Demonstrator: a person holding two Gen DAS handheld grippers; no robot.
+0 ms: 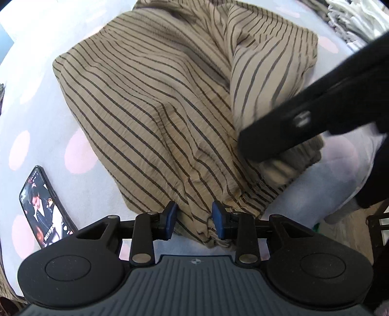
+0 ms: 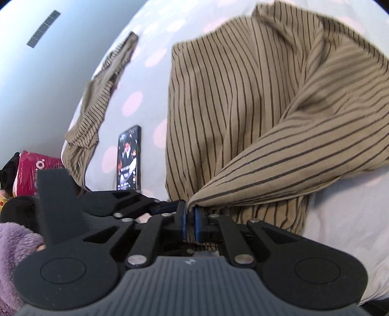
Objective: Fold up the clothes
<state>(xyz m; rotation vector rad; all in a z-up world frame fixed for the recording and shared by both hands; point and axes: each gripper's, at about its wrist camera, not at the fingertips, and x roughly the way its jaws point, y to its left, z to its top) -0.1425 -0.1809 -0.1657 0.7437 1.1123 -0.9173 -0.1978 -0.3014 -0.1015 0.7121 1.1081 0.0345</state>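
A tan garment with dark stripes [image 1: 155, 104] lies on a white bedsheet with pink dots [image 1: 39, 102]. My left gripper [image 1: 194, 220] is open, its blue pads on either side of the garment's gathered near hem. My right gripper [image 2: 190, 224] is shut on a fold of the same garment [image 2: 243, 102] and lifts that fold off the bed. The right gripper also shows in the left wrist view [image 1: 304, 121] as a dark blurred bar over the garment's right side.
A phone [image 1: 45, 206] with a lit screen lies on the sheet left of the garment; it also shows in the right wrist view [image 2: 128, 158]. A second striped garment [image 2: 97, 97] lies further left. Pale clothes [image 1: 355, 17] are piled at the far right. A red bag [image 2: 31, 170] sits beside the bed.
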